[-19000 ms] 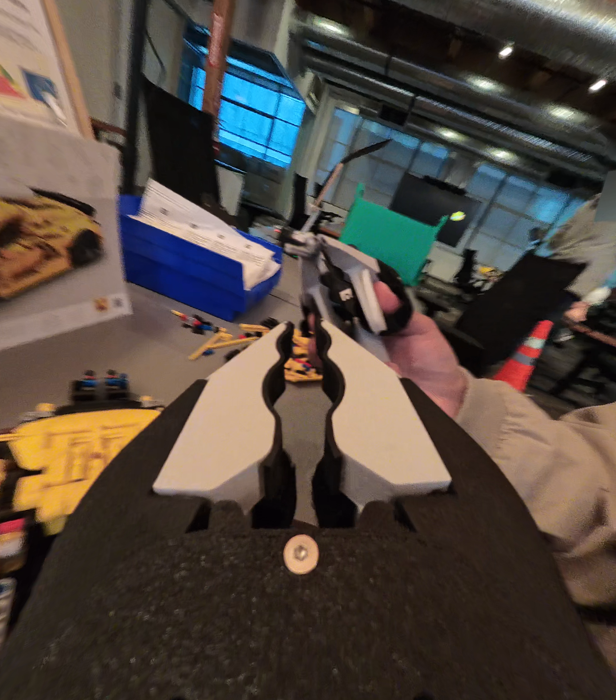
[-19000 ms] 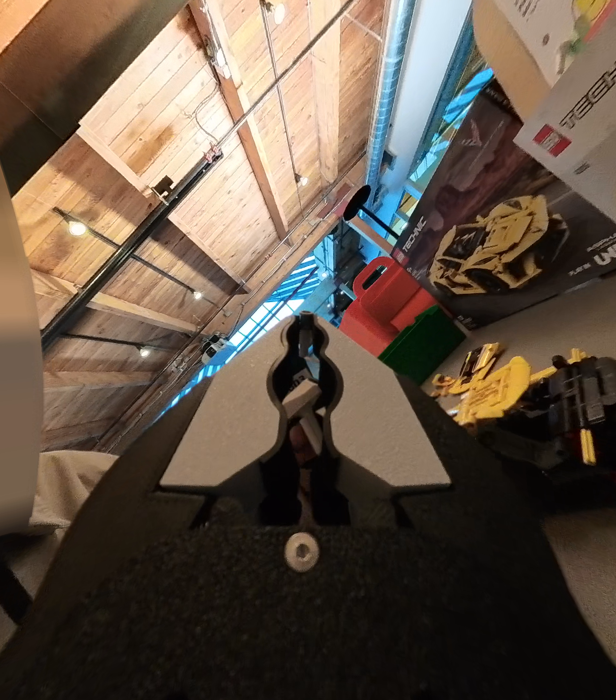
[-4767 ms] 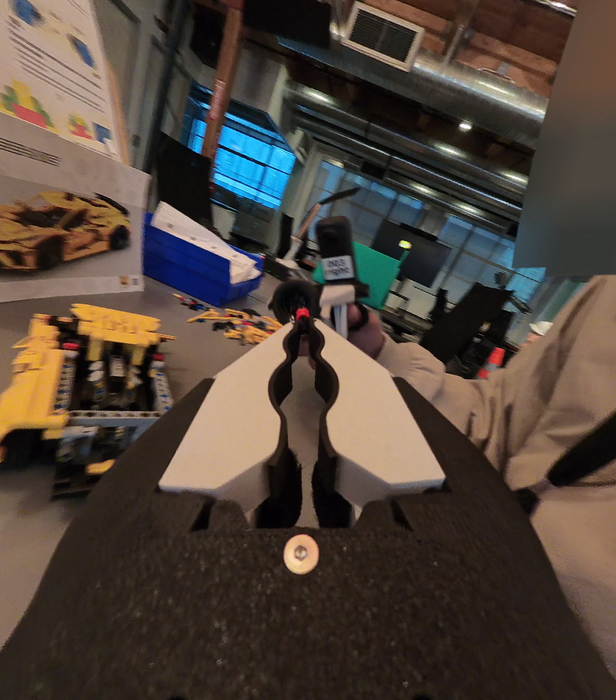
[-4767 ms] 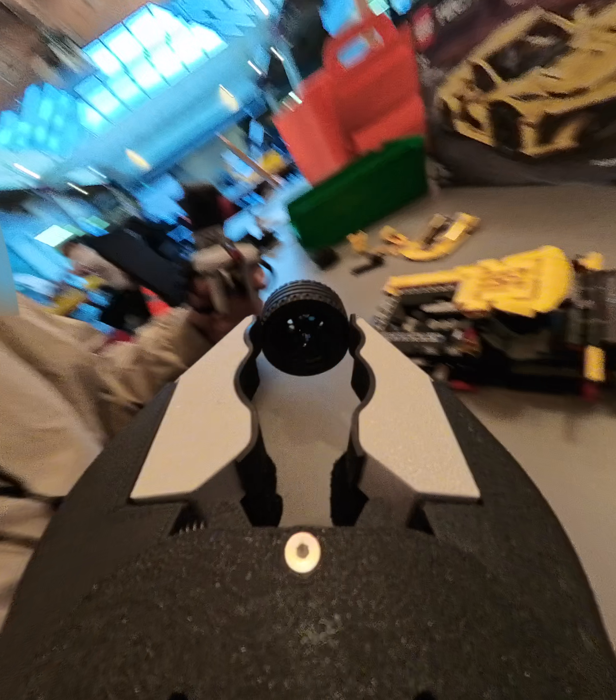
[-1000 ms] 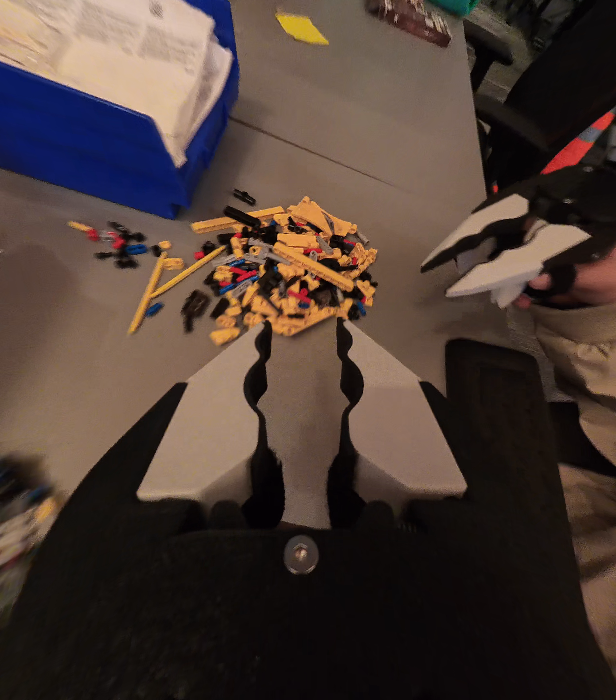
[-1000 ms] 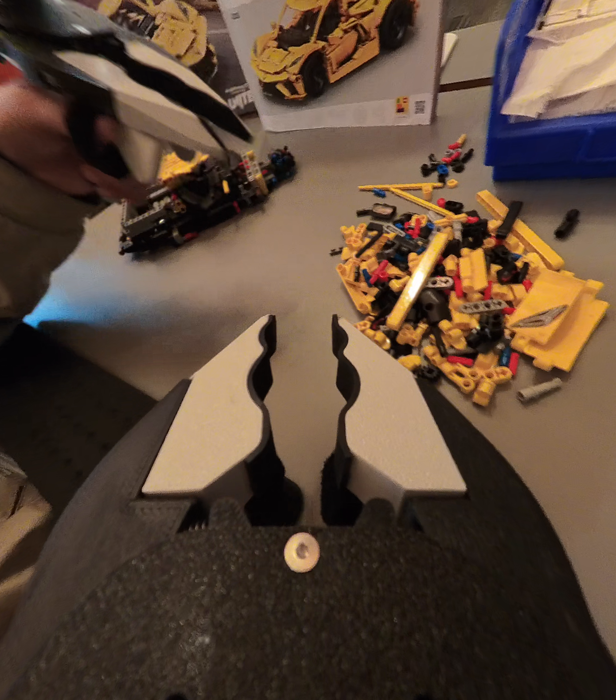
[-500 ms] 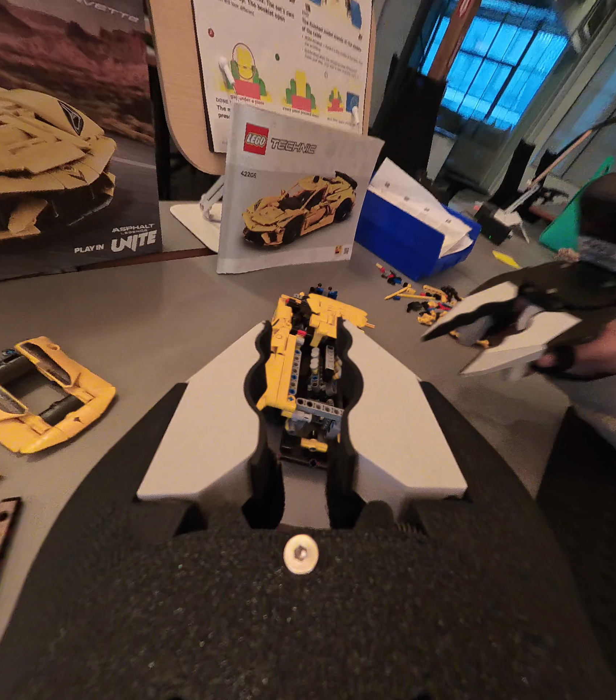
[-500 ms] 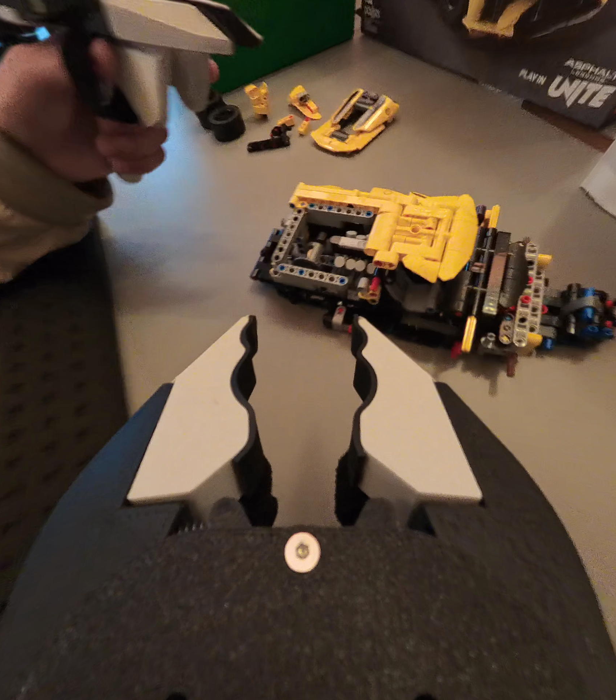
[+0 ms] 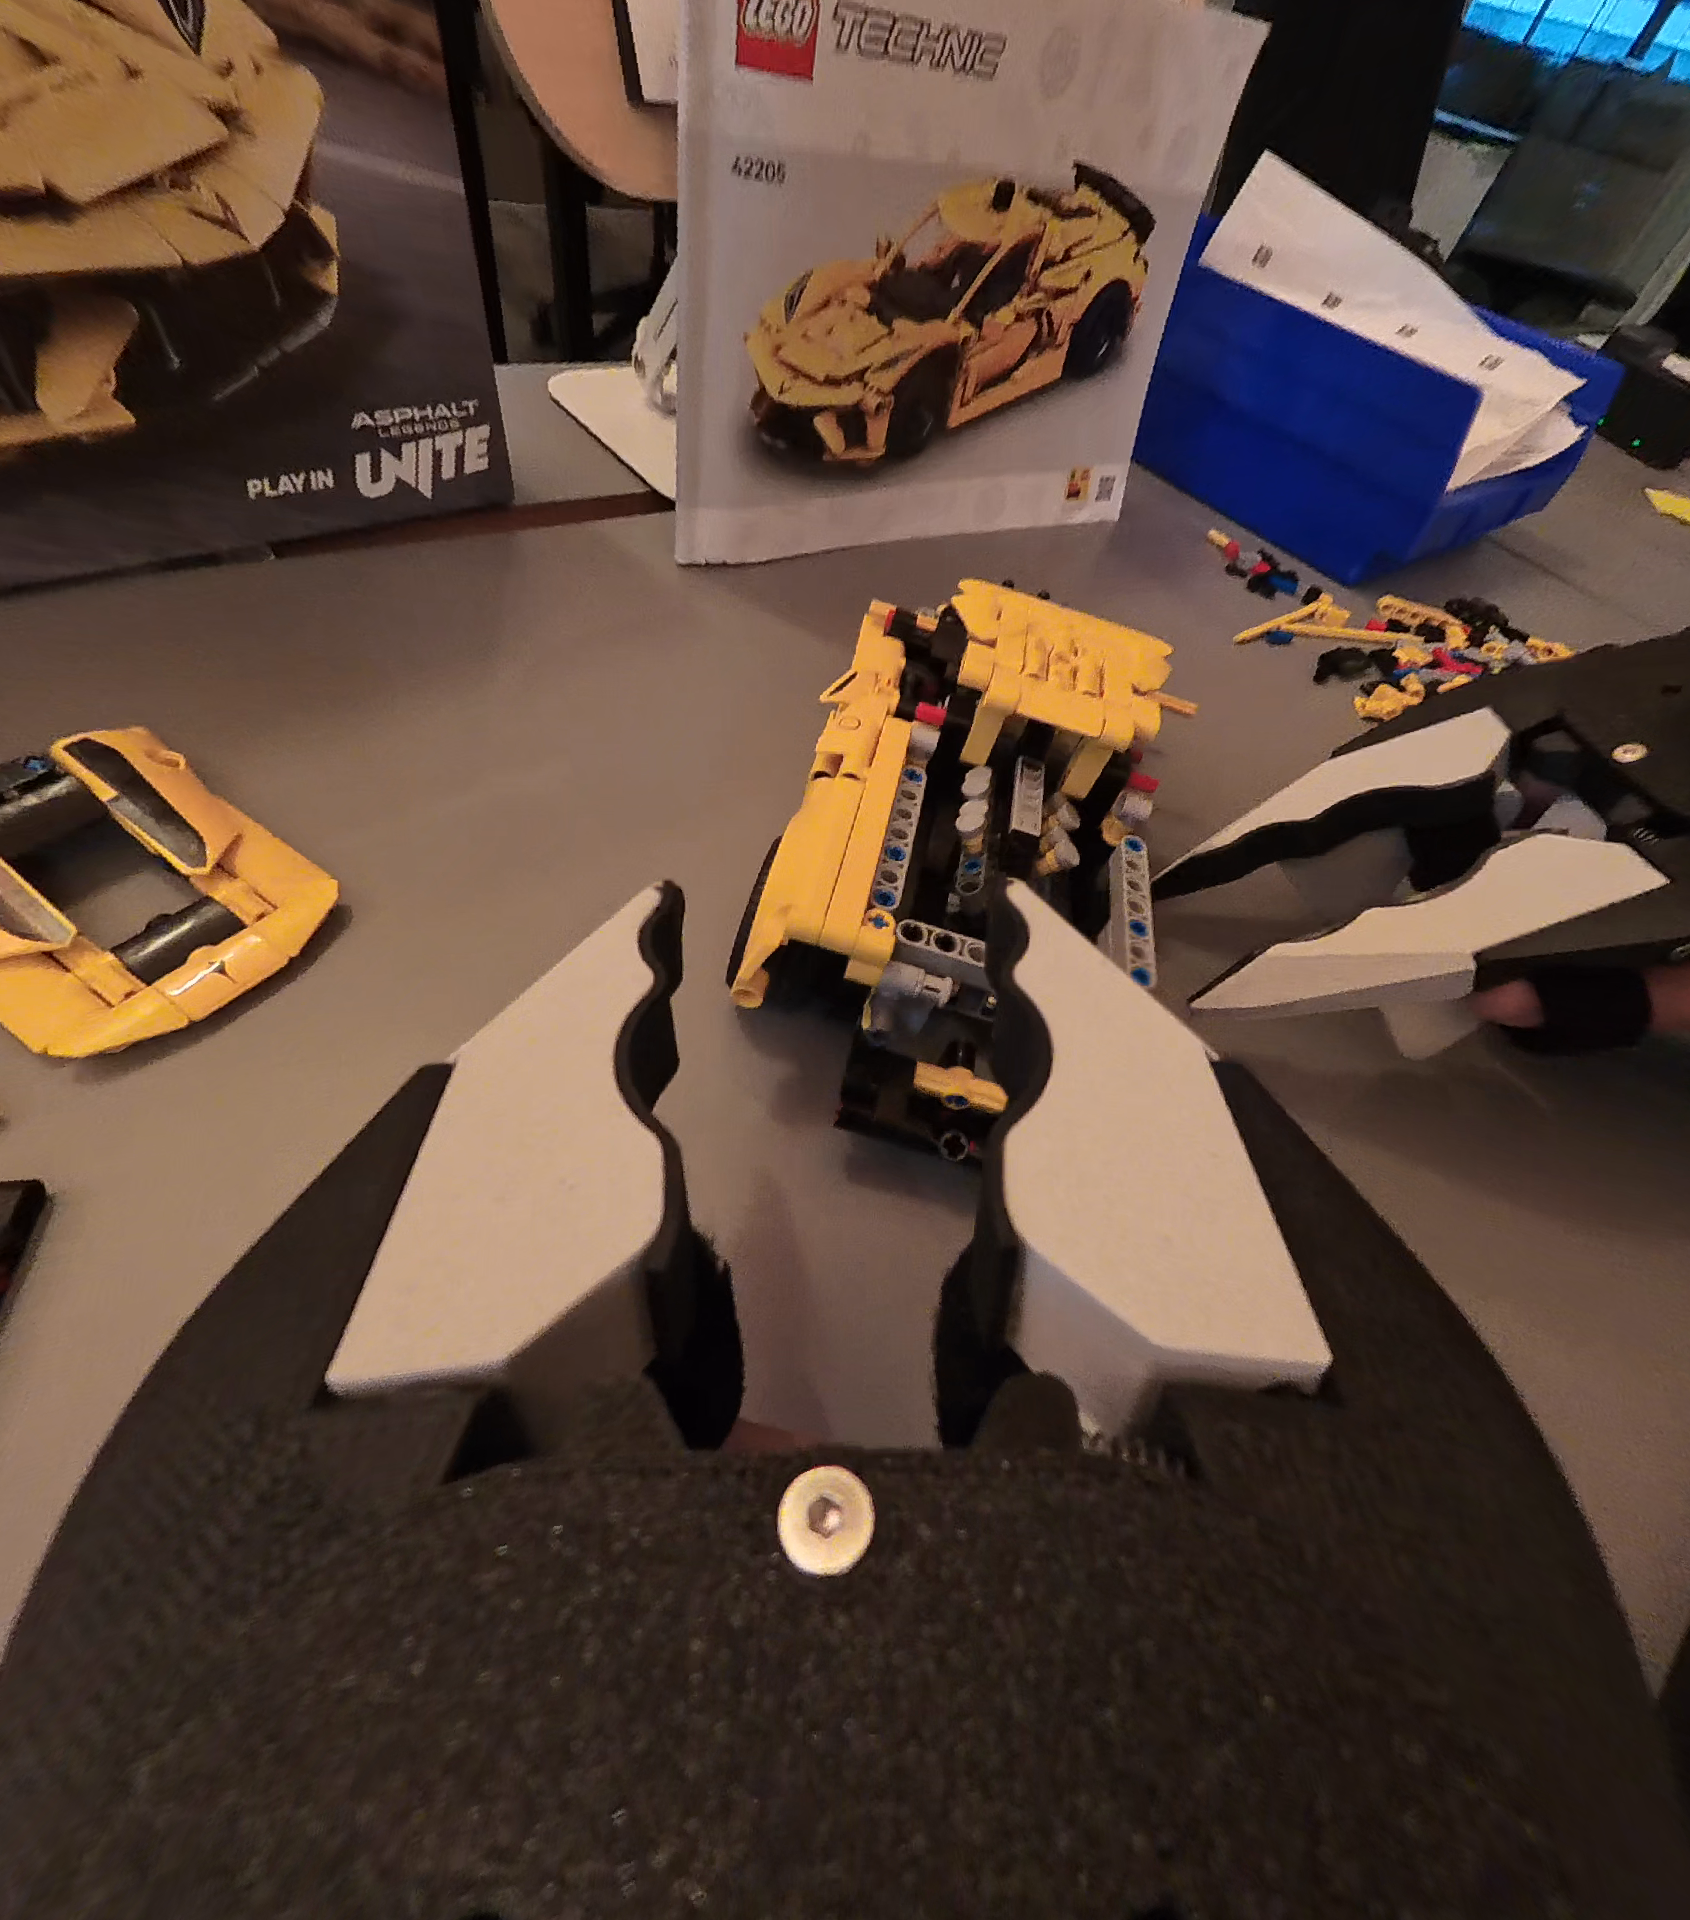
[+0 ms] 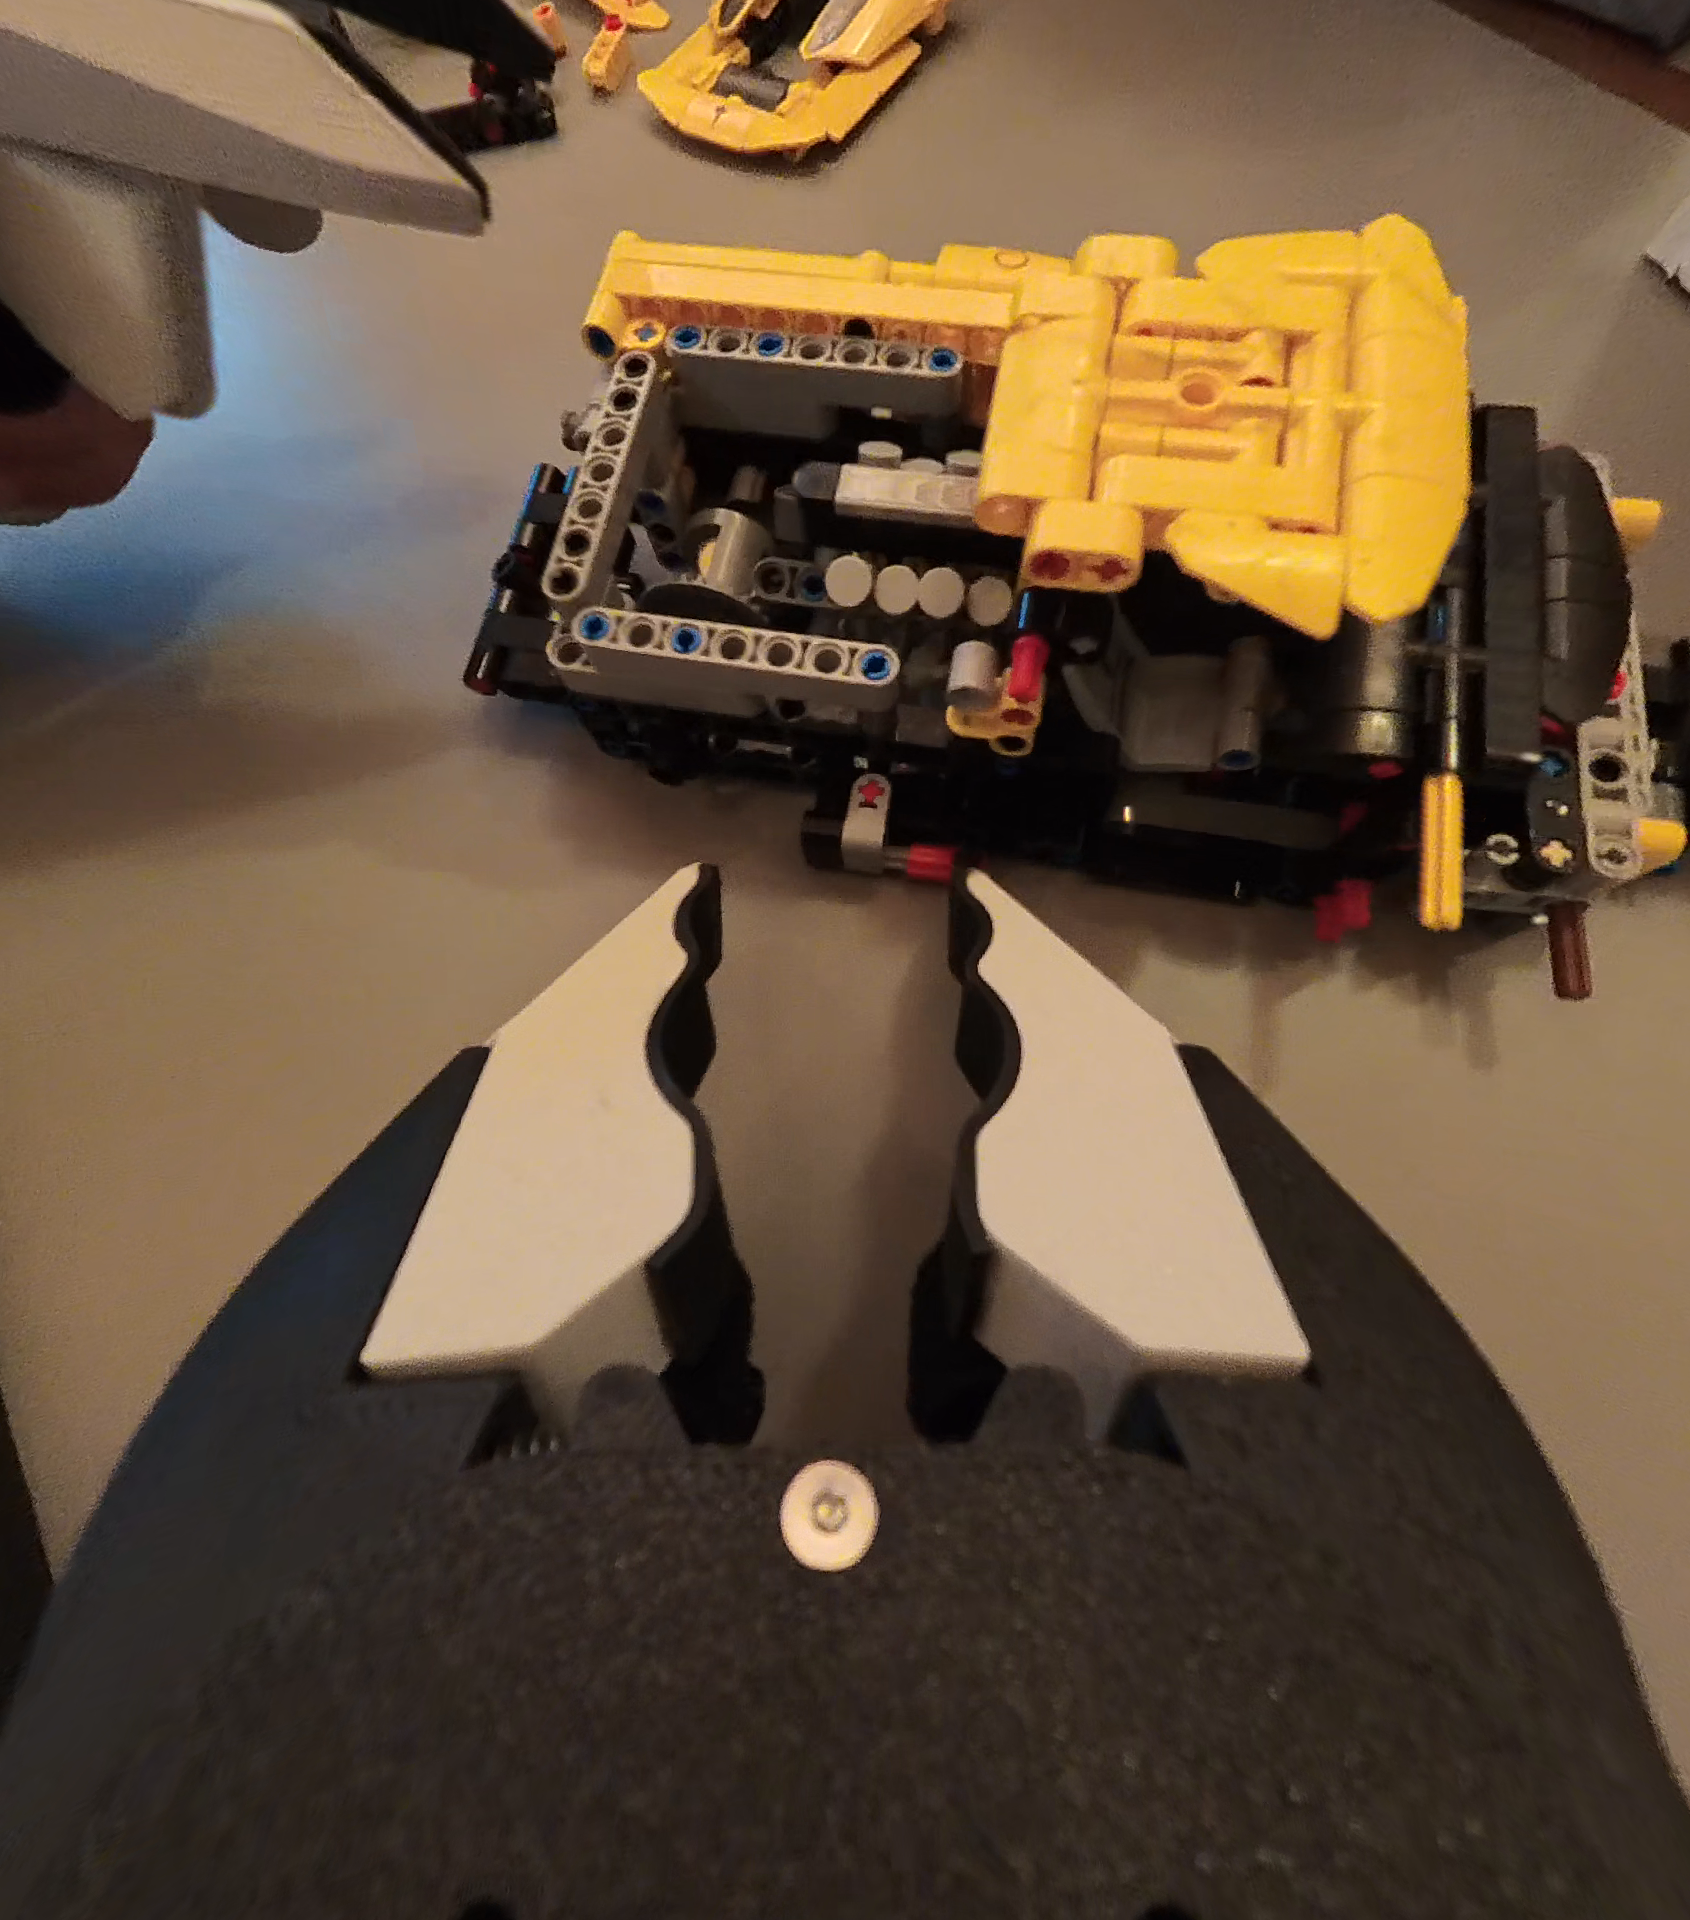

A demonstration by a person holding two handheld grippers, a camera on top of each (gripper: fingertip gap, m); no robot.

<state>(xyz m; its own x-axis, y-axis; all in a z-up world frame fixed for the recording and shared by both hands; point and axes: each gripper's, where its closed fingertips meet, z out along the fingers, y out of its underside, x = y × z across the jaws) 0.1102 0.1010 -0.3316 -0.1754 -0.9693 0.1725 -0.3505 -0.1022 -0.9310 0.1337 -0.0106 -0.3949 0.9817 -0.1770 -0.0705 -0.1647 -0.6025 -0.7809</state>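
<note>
Right wrist view shows a half-built yellow and black brick car chassis (image 10: 1028, 540) lying on the grey surface (image 10: 197, 935), its grey perforated beams framing an uncovered engine bay, yellow panels over its middle. The right tongs (image 10: 833, 883) stand apart and empty, tips just short of a red-tipped axle on the chassis's near side. From the left wrist view, the left tongs (image 9: 836, 904) gape wide, holding nothing, their right finger overlapping the chassis's near end; contact is unclear. A separate yellow brick body shell (image 9: 93, 883) lies well apart.
</note>
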